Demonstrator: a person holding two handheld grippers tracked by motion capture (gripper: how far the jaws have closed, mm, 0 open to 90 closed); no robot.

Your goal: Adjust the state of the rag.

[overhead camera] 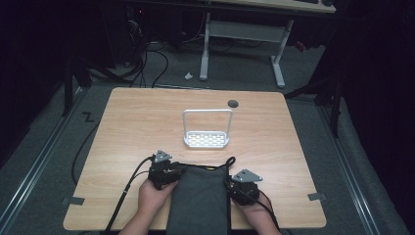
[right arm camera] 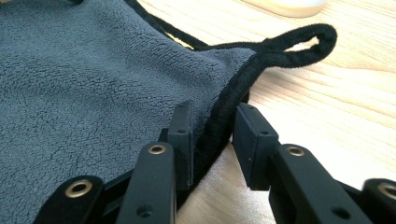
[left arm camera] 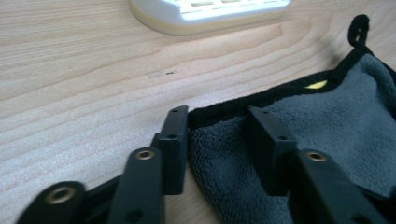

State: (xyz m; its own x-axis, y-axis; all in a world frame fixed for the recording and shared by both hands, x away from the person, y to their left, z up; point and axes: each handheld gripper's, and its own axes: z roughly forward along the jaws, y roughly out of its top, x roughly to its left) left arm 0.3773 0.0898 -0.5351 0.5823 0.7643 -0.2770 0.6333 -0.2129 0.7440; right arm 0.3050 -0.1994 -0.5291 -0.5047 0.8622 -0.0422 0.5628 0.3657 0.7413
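The left gripper (left arm camera: 217, 135) is sitting at the near left corner of a grey towel (left arm camera: 327, 140), its jaws standing partly apart with the towel's black-edged corner lying between them; the pads are not pressing on the cloth, so nothing is being held. From above, the same left gripper (overhead camera: 164, 171) is resting at the towel's left edge, a hand (overhead camera: 154, 196) wrapping it from below. The right gripper (right arm camera: 212, 135) is sitting at the opposite side of the towel (right arm camera: 93, 74), its jaws also partly apart, straddling the thick black hem (right arm camera: 229, 102); the hem is running between the pads with a little gap on each side, so this gripper is not gripping either. In the high view the right gripper (overhead camera: 244, 186) is lying against the towel's right edge, with the other hand (overhead camera: 257, 213) behind it. The towel (overhead camera: 200, 200) is lying flat on the wooden counter (overhead camera: 147, 122), spreading from the space between the two grippers down to the counter's near edge. A black hanging loop (right arm camera: 303, 42) is sticking out from the towel's far right corner, lying on the bare wood. Beyond the towel, toward the middle of the counter, a small white rack (overhead camera: 207, 134) with a slotted base and a tall wire hoop is standing upright, well apart from the cloth. Farther past the rack, near the counter's far edge, a round dark cable hole (overhead camera: 233, 104) is showing.
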